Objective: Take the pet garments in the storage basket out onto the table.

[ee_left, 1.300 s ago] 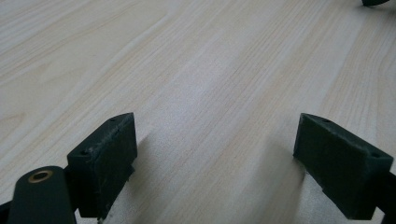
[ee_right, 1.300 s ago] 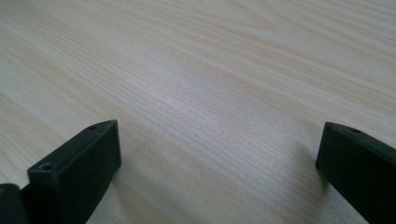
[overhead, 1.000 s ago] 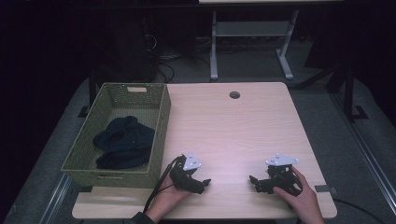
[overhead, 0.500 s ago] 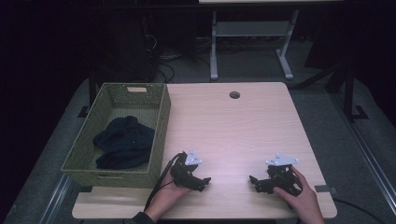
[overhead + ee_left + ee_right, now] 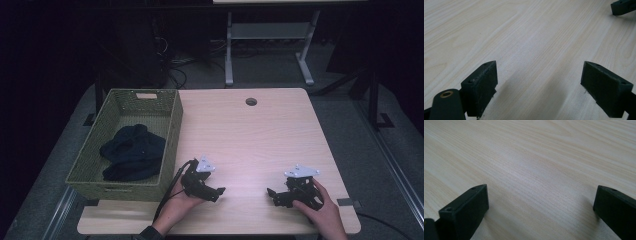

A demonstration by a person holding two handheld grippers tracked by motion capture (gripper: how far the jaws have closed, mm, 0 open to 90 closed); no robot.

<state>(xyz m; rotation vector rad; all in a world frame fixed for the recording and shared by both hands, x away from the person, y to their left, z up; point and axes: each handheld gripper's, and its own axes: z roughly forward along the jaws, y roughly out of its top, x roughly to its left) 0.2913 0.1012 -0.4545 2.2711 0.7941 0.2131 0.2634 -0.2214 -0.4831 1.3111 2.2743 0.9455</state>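
Left gripper is held low at the table's near edge, cupped from below by the left hand; jaws are spread wide w/ nothing between them, as is seen in the left gripper view, where only bare wood lies between the two black pads. Its grey three-cornered plate is seen on top, and its cable is trailed off toward the near-left edge. Right gripper is held at about the same depth, well apart to the right, gripped by the right hand; its jaws are likewise parted wide and empty, w/ plain wood grain seen between the pads in the right gripper view. Both sets of jaws are pointed inward, roughly at each other, across a bare stretch of the table. A tip of the right gripper is caught at the top-right corner of the left gripper view.

Further back and to the left, a green woven basket is stood on the table's left side, its near-right corner just beside the left gripper; whether they touch cannot be told. Inside it, a dark navy cloth is lain crumpled on the bottom, toward the middle & near half. It is touched by neither gripper.

Farther still, a round cable hole is set near the table's far edge, approx. centred. Beyond the table, a pale metal frame is stood on the dark floor, w/ cables loosely piled to its left.
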